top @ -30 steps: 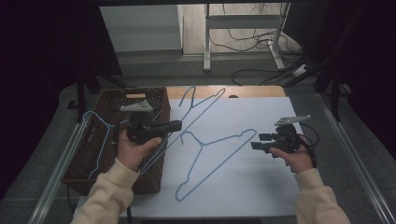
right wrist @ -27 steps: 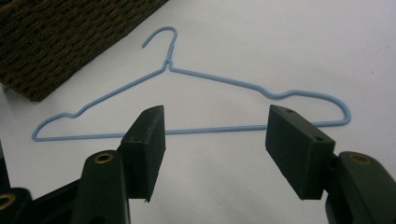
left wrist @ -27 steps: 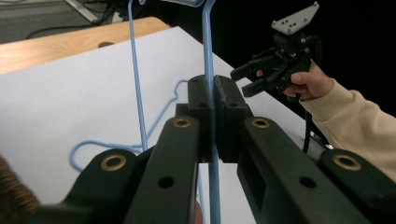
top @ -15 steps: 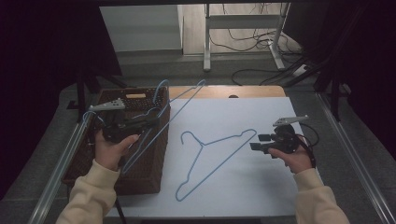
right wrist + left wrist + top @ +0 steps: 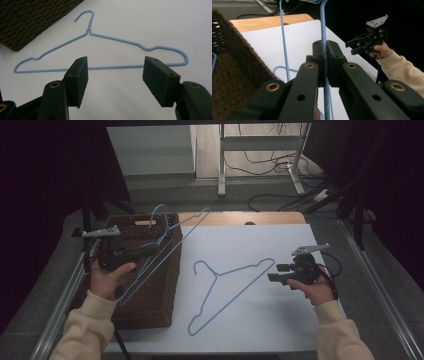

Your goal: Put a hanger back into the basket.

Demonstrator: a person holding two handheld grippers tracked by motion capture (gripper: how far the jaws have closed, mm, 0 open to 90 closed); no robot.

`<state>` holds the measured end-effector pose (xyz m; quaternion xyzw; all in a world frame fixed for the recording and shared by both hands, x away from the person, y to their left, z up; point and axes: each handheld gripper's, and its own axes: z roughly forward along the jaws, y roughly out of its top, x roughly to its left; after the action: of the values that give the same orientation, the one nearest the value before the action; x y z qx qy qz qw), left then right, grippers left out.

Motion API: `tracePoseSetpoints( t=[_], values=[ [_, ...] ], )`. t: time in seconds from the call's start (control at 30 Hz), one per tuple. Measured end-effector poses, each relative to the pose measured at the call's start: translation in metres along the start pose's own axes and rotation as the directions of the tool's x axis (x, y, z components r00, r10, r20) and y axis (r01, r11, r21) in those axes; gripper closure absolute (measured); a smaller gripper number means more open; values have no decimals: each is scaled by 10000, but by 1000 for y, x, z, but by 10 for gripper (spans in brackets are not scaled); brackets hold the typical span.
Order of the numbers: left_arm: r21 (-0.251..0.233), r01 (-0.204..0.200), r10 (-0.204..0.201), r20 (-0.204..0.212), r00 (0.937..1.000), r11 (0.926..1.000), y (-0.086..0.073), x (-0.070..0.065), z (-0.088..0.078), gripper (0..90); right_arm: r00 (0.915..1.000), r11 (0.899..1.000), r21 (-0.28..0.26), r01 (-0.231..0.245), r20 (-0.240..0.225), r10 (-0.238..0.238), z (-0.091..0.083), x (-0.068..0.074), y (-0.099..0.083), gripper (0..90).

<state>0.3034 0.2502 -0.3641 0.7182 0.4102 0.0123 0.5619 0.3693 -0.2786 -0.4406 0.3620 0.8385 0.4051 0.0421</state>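
My left gripper (image 5: pixel 154 250) is shut on a blue wire hanger (image 5: pixel 180 241) and holds it tilted in the air over the brown wicker basket (image 5: pixel 150 305). In the left gripper view the jaws (image 5: pixel 326 47) meet on the hanger's wire (image 5: pixel 323 27). A second blue hanger (image 5: pixel 216 276) lies flat on the white sheet (image 5: pixel 270 320), its hook toward the basket. To its right my right gripper (image 5: pixel 274 272) hovers open with nothing between its fingers. The right gripper view looks past these open jaws (image 5: pixel 115 67) down onto that lying hanger (image 5: pixel 120 41).
The basket (image 5: pixel 234 65) stands at the table's left edge, its corner (image 5: pixel 30 17) close to the lying hanger's hook. Bare wood (image 5: pixel 250 217) shows beyond the sheet's far edge. Metal rails (image 5: pixel 380 290) run along both sides of the table.
The left hand has carried its hanger leftwards, from over the sheet to over the basket. The right hand and the lying hanger have stayed put.
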Motion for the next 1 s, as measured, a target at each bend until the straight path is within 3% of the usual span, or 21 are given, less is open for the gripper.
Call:
tracePoseSetpoints(
  t=[0.53, 1.0],
  values=[
    [-454, 689, -726, -852, 9937, 9966, -12, 38, -38, 867, 9999, 10000, 50, -29, 131, 29, 2, 0, 0, 332],
    [-514, 1238, -1296, -1308, 9829, 9910, -26, 62, -46, 866, 9998, 10000, 85, 42, 188, -43, 3, 1, 0, 293]
  ],
)
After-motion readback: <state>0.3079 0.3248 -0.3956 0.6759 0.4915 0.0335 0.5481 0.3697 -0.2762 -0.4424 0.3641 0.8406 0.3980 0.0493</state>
